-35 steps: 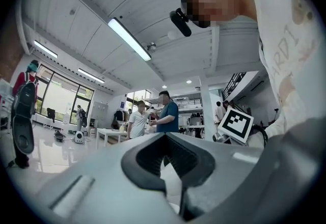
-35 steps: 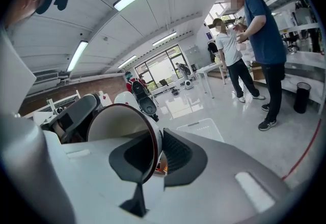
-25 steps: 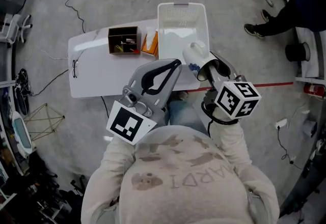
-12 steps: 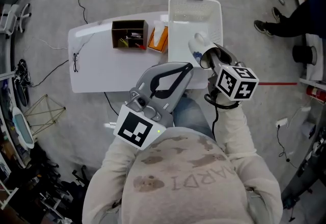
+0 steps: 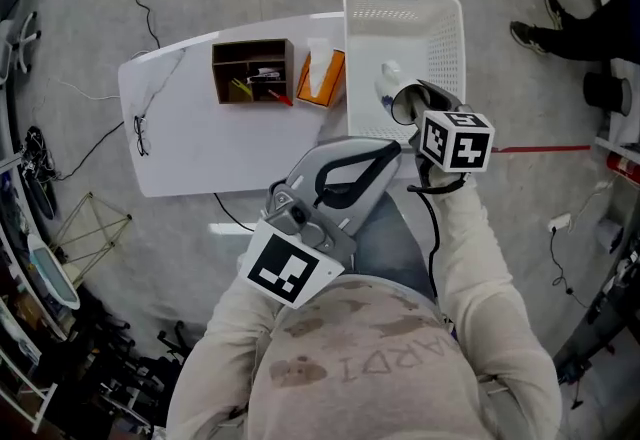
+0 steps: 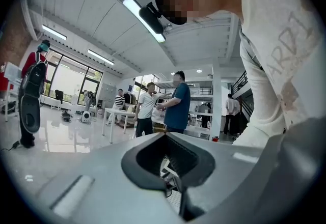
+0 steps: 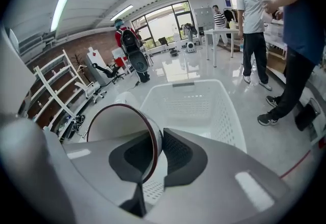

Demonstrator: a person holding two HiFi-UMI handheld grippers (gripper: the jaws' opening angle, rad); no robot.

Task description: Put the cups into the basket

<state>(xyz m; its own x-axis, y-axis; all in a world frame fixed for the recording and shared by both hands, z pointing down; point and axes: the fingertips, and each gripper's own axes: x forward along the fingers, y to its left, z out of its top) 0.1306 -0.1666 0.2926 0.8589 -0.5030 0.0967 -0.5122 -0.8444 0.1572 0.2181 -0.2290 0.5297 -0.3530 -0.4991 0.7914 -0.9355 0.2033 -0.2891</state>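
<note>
White cup, pinched by its wall in my right tongs, hangs over the basket, which looks bare; left tongs closed on nothing, so only the release seems left.

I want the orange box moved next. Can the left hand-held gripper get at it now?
Probably yes: the left hand-held gripper holds nothing, and the orange box stands on the white table with its near side free. The gripper's jaws are together, so they would have to open first.
</note>
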